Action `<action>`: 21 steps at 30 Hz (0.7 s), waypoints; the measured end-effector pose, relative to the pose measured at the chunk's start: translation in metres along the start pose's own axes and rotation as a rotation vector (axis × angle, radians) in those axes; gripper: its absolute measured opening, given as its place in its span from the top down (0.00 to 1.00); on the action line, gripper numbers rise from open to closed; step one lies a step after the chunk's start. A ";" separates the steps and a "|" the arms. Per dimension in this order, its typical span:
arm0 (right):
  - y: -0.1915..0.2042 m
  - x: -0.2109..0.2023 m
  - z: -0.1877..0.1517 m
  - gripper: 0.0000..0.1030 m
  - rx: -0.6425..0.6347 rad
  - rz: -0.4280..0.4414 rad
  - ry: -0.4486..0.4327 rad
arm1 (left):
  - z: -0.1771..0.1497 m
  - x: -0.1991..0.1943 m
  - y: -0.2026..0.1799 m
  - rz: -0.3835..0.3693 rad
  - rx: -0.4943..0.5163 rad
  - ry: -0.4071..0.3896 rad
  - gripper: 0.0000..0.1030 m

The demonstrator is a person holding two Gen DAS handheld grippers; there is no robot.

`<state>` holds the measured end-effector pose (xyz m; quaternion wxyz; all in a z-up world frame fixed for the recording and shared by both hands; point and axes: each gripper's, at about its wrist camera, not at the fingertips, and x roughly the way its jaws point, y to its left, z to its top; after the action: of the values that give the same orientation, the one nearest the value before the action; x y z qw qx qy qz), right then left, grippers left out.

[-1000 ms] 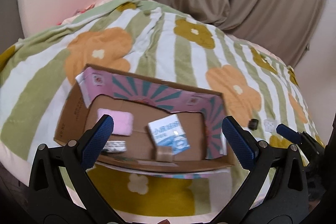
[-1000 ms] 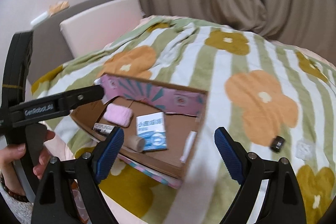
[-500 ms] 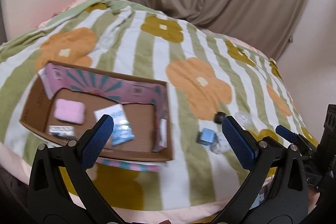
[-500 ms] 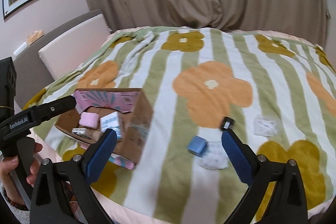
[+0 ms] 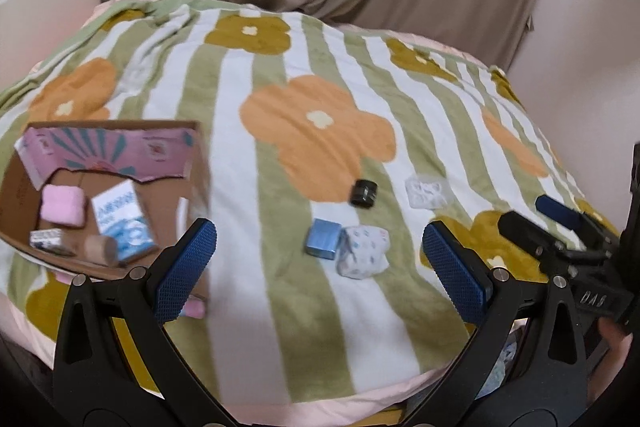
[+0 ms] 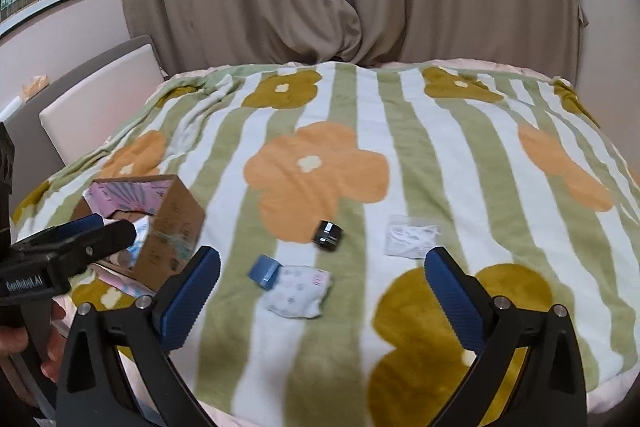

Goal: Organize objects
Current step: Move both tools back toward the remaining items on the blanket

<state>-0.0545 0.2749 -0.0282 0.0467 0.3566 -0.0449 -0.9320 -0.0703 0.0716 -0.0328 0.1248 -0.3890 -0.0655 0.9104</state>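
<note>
Jaws of the right hand-held gripper [image 6: 322,293] have just been opening and now stand wide apart, empty; the left hand-held gripper [image 5: 320,269] also gapes with nothing between. Both views have swung off the cardboard box [image 5: 192,163] toward loose items right of it. The blue box [image 5: 323,238] lies flat beside it, its long axis running toward the curtain, likely next.

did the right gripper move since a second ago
Yes. The right gripper has swung right, away from the cardboard box toward the loose blue box and black jar; its jaws have just been opening, empty.
</note>
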 end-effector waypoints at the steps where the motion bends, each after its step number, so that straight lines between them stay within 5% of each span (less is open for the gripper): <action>1: -0.007 0.002 -0.001 0.01 0.006 -0.006 0.014 | -0.003 0.004 -0.005 -0.001 0.003 0.004 0.00; 21: -0.086 0.092 -0.014 0.01 0.100 0.004 0.144 | -0.062 0.108 -0.077 -0.001 0.131 0.115 0.09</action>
<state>-0.1181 0.3486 -0.1100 0.0340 0.4244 -0.0885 -0.9005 -0.0834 0.1771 -0.1331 0.1537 -0.4316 0.0012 0.8888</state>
